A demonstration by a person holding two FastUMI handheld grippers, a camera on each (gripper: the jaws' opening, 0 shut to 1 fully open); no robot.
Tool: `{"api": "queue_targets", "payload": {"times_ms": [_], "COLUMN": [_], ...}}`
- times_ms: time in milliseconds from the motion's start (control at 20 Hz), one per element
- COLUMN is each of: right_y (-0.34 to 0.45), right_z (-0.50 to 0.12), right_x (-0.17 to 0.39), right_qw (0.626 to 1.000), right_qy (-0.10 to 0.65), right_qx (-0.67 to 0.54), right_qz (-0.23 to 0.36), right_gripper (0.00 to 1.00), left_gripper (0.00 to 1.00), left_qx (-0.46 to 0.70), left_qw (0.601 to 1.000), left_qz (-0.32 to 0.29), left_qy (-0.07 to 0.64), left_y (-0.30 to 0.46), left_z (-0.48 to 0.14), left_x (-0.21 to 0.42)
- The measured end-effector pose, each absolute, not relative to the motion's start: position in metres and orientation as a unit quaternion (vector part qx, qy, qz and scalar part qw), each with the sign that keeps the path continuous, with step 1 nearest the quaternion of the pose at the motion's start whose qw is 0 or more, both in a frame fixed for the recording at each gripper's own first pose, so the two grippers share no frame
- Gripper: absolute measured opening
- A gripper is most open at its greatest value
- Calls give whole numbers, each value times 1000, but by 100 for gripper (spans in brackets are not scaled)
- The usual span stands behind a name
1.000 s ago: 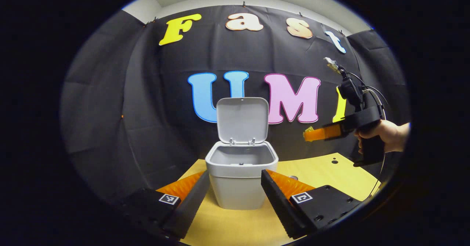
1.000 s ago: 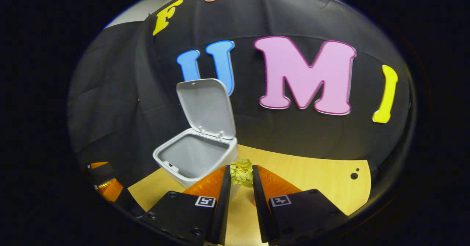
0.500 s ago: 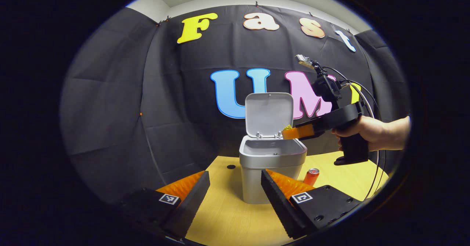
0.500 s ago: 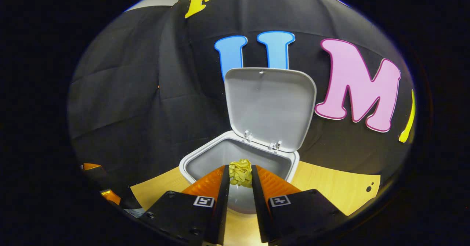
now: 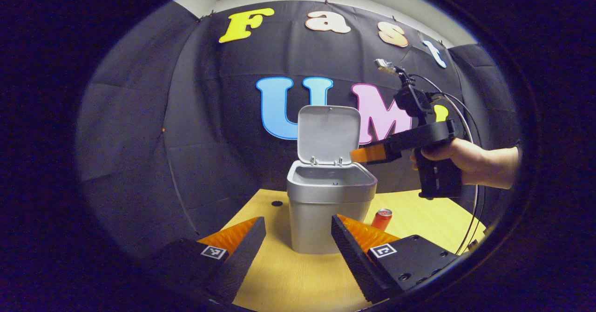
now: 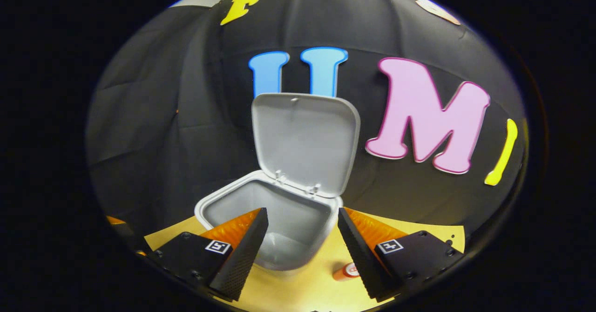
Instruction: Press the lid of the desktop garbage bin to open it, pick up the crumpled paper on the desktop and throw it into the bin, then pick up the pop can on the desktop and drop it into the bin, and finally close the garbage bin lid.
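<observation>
Grey plastic garbage bin [image 5: 331,209], one item, standing on the pale wooden worktop [image 5: 419,219]; lid [image 5: 328,134] hinged at the rear and upright, mouth open. Rigid shell, light by the look of it; likely to slide if knocked from the side.

Red pop can [image 5: 381,219], one item, upright on the worktop just beside the bin's right flank; in the right gripper view it sits low between bin and finger [image 6: 347,271]. Judged thin-walled metal, light, smooth and somewhat slippery, easily dented. Best taken across the middle of the round body with moderate squeeze, jaws level, clear of the rim.

Crumpled paper: cannot tell where it lies; the bin's interior is only partly seen from above.

Right hand-held gripper [image 6: 302,219], held by a hand [image 5: 465,160] above the bin's mouth, jaws spread wide with nothing between them.

Left hand-held gripper [image 5: 298,230], low over the worktop in front of the bin, jaws likewise wide apart and gripping nothing.
</observation>
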State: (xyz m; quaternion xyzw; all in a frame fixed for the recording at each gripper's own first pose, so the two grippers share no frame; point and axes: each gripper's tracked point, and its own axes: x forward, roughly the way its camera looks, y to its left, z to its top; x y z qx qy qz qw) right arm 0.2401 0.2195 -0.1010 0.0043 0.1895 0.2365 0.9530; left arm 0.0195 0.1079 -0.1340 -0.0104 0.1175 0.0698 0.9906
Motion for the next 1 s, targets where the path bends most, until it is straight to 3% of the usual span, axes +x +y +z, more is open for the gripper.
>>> {"api": "queue_targets", "payload": {"times_ms": [200,750,1000], "right_y": [144,-30,-103], "right_z": [-80,-98,-117], "right_x": [245,243,239], "right_qw": [973,994,999], "right_qy": [132,86,38], "right_qx": [-47,5,-17], "right_qz": [184,67,-11], "right_gripper": [97,97,97], "left_gripper": [96,97,96], "left_qx": [-24,-7,-6], "left_qw": [990,974,972], "left_qz": [34,-108,-111], "left_qy": [131,199,205], "left_y": [74,-78,-112], "left_z": [-164,-303,-355], "left_x": [47,137,201]}}
